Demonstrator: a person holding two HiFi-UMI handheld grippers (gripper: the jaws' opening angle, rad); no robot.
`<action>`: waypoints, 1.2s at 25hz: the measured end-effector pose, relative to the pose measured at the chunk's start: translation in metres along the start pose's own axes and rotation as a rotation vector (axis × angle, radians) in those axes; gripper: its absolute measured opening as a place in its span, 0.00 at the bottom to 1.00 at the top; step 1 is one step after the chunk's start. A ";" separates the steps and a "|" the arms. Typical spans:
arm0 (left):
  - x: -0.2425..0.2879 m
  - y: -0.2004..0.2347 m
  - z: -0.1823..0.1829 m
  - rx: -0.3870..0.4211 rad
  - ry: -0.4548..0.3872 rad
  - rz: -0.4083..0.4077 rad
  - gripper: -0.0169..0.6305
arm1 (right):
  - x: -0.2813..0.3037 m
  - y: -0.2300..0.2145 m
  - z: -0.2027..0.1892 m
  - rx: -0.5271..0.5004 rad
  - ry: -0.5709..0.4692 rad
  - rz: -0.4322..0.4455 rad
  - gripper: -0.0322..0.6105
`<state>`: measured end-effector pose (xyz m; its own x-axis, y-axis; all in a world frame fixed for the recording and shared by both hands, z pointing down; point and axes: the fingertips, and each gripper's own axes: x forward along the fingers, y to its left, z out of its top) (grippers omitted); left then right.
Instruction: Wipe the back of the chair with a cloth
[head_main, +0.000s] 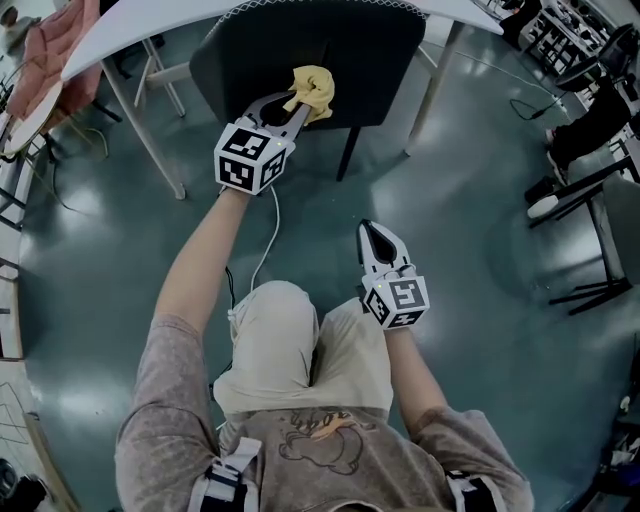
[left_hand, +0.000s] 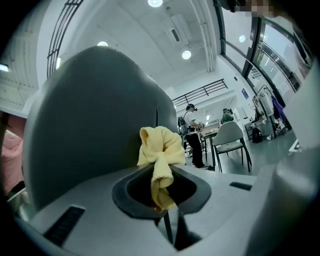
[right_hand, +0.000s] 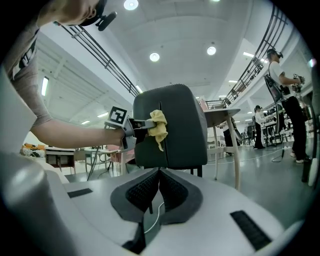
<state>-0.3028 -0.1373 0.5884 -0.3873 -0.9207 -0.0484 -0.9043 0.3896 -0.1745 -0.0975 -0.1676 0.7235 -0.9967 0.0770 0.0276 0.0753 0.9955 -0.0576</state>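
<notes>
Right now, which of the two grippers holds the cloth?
The left gripper, jaws shut on the yellow cloth at the chair back; the right gripper is shut and empty.

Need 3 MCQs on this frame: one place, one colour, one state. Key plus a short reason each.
1. Where is the cloth?
A) on the floor
B) against the chair back
C) on the table
2. What colour is the cloth?
A) yellow
B) blue
C) red
3. What state is the right gripper in?
A) shut on the cloth
B) wide open
C) shut, empty

1 B: the left gripper holds it at the chair back.
2 A: it shows yellow in every view.
3 C: its jaws meet with nothing between them.
</notes>
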 end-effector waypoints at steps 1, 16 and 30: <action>0.006 -0.004 -0.001 -0.002 -0.001 -0.009 0.12 | 0.000 -0.001 0.000 0.001 -0.001 -0.002 0.09; 0.092 -0.054 -0.015 -0.012 0.008 -0.116 0.12 | 0.005 -0.016 -0.004 0.008 -0.002 -0.041 0.09; 0.143 -0.107 -0.030 -0.084 0.015 -0.223 0.12 | -0.008 -0.037 -0.007 -0.011 0.003 -0.101 0.09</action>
<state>-0.2667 -0.3101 0.6299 -0.1786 -0.9839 -0.0035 -0.9792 0.1781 -0.0973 -0.0918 -0.2048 0.7325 -0.9991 -0.0235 0.0353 -0.0251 0.9988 -0.0430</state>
